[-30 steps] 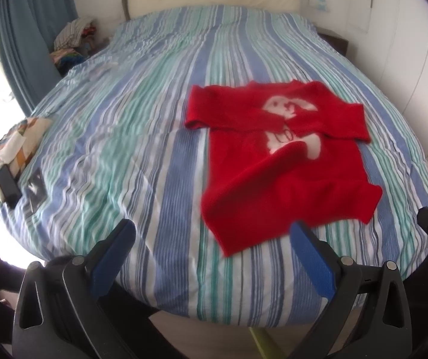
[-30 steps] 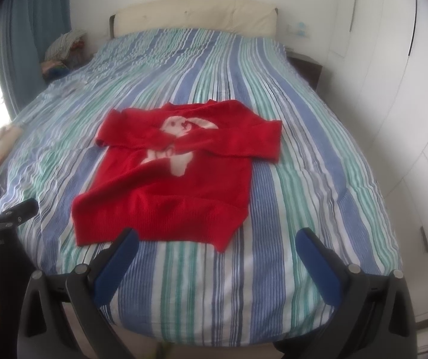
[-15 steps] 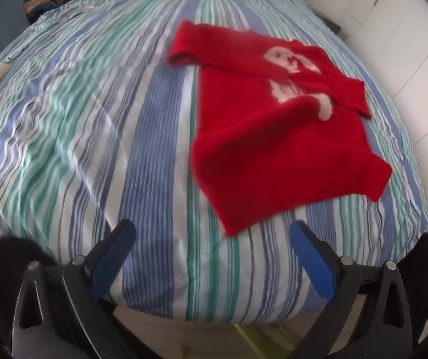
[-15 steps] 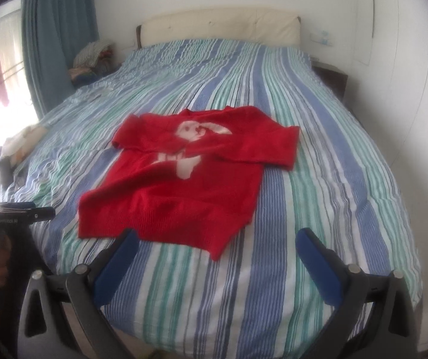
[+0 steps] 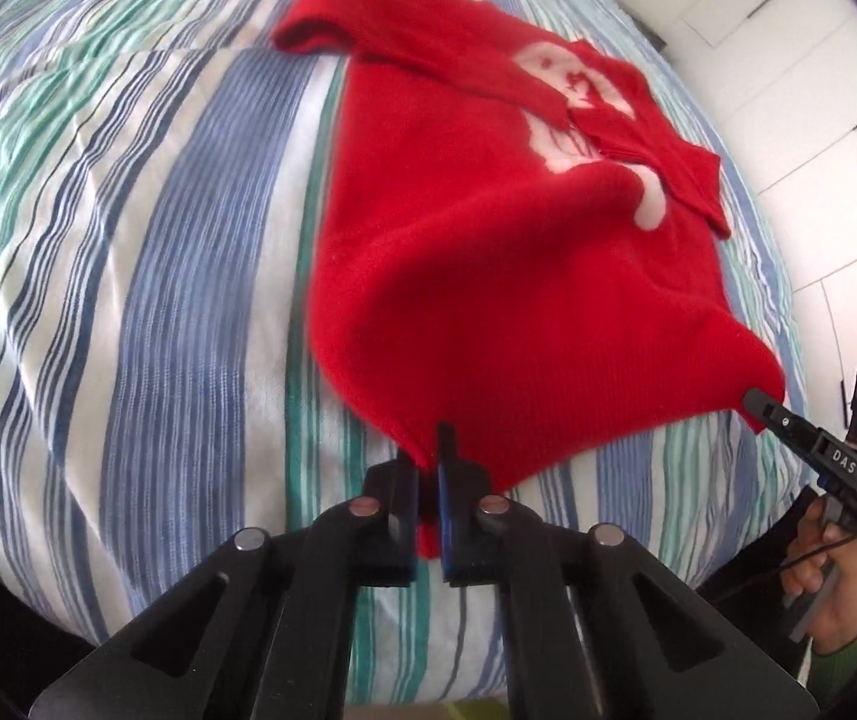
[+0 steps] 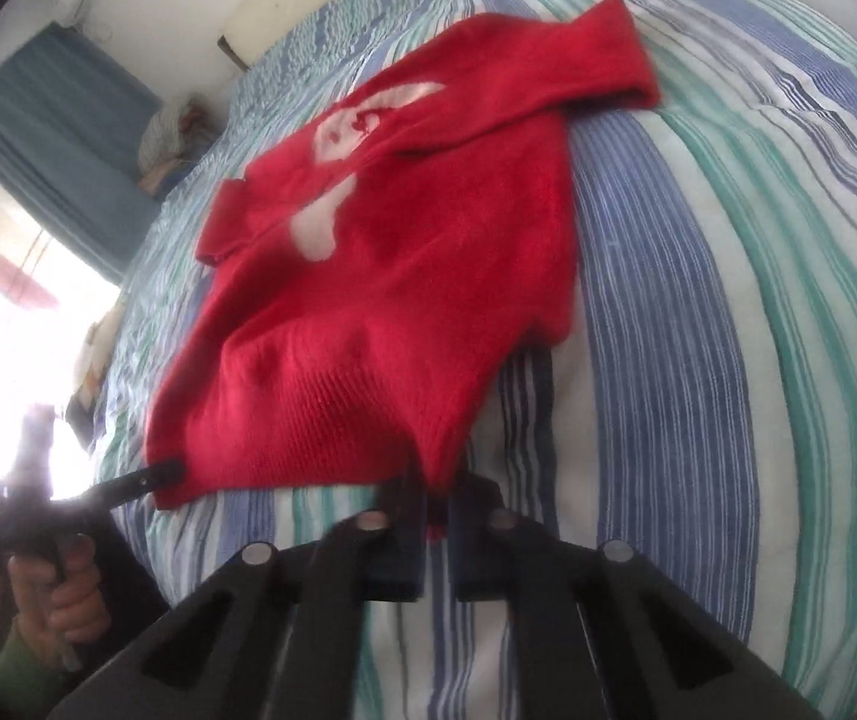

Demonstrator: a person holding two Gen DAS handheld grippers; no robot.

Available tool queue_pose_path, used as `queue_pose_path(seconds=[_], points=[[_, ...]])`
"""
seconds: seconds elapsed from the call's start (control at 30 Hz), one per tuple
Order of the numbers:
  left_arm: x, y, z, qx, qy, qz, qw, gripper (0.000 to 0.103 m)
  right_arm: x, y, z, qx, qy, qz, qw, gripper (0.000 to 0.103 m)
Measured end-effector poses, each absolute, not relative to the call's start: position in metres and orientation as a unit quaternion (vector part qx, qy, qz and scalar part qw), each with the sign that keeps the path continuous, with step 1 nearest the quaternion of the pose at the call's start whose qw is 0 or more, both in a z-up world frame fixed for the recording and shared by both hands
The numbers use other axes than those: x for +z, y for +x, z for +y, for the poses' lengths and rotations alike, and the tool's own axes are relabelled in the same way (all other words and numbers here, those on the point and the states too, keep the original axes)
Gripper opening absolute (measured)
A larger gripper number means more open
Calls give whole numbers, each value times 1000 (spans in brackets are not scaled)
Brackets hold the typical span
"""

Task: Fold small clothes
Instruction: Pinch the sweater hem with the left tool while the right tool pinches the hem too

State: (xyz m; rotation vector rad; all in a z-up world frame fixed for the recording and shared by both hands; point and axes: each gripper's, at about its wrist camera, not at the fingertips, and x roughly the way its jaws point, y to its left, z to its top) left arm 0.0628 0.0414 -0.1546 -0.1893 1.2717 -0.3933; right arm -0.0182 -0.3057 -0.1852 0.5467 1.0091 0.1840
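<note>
Both the left gripper [image 5: 428, 468] and right gripper [image 6: 437, 489] have just closed, pinching the sweater [image 5: 518, 276] by its hem corners; such shallow bites may slip when lifted off the bed [image 5: 128, 240].

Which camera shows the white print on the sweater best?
The left wrist view: the print on the sweater is sharper there, though the folded sleeves cross it. In the right wrist view the print is blurrier.

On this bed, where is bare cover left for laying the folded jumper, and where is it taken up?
Bare striped bed cover runs wide beside the red knitted jumper in the left wrist view, and again past its other side in the right wrist view. The near edge is crowded: both tongs pinch the hem corners there.
</note>
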Motion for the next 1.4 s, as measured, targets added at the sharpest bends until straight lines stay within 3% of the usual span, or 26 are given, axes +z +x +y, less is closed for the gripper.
queue_pose_path(seconds=[0.13, 0.23, 0.47, 0.63, 1.4], points=[[-117, 44, 62, -219, -73, 578, 783, 3, -142, -43, -311, 135, 279, 490, 815, 4], [-118, 41, 64, -217, -58, 592, 774, 3, -122, -62, -315, 149, 289, 508, 797, 4], [-177, 37, 53, -155, -19, 636, 756, 2, -197, -60, -307, 56, 184, 621, 760, 4], [-181, 31, 45, -134, 9, 625, 769, 2, -204, -60, -292, 39, 138, 614, 776, 4], [-192, 16, -8, -92, 107, 584, 799, 4, -214, -70, -284, 7, 119, 573, 811, 3]])
